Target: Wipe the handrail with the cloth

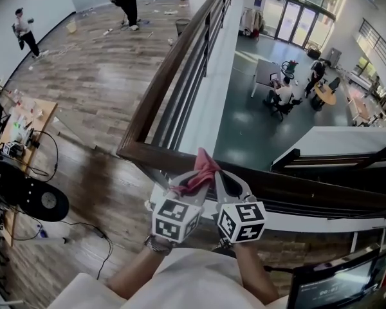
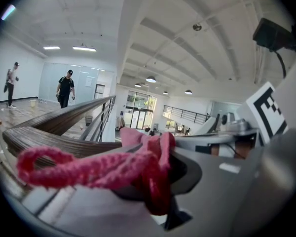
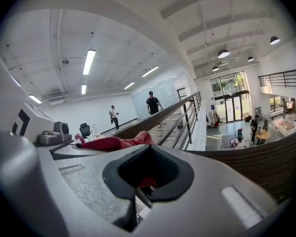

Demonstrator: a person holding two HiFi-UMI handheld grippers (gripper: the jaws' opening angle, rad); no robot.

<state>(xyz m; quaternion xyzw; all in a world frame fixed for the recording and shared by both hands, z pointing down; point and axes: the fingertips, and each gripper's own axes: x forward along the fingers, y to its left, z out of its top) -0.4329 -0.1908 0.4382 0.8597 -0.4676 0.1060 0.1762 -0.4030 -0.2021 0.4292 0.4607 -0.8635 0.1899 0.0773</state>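
Forearms [image 1: 132, 277] and my white shirt [image 1: 186, 282] fill the bottom of the head view, one gripper held out from each hand.

Far left: cluttered wooden desk [image 1: 27, 116] with cables, and a black round base [image 1: 33, 199] below it. Beyond, on the plank floor [image 1: 96, 76], one person [image 1: 26, 32] stands by the wall and another in dark clothes [image 1: 125, 2] stands further along.

Left gripper [image 1: 188, 184]: fingers pressed together and pinching the pink cloth [image 1: 202, 166]. In the left gripper view a twisted strand of it trails off to the left and a bunch stands up above the fingers.

Cloth position: it sits between the two gripper tips, over the near run of the dark wooden handrail [image 1: 183, 56], just right of the corner where the rail turns away from me. I cannot tell whether the cloth touches the wood.

Right gripper [image 1: 224, 180]: tip just beside the left one, and both point at the rail. In the right gripper view its fingers are pressed together, and a scrap of red cloth shows in the notch between them.

Right of the rail: an open drop to the lower floor [image 1: 244, 127], where people sit at tables [image 1: 280, 95]. A second dark rail [image 1: 334, 159] runs below right. A screen [image 1: 334, 290] is at the bottom right corner.
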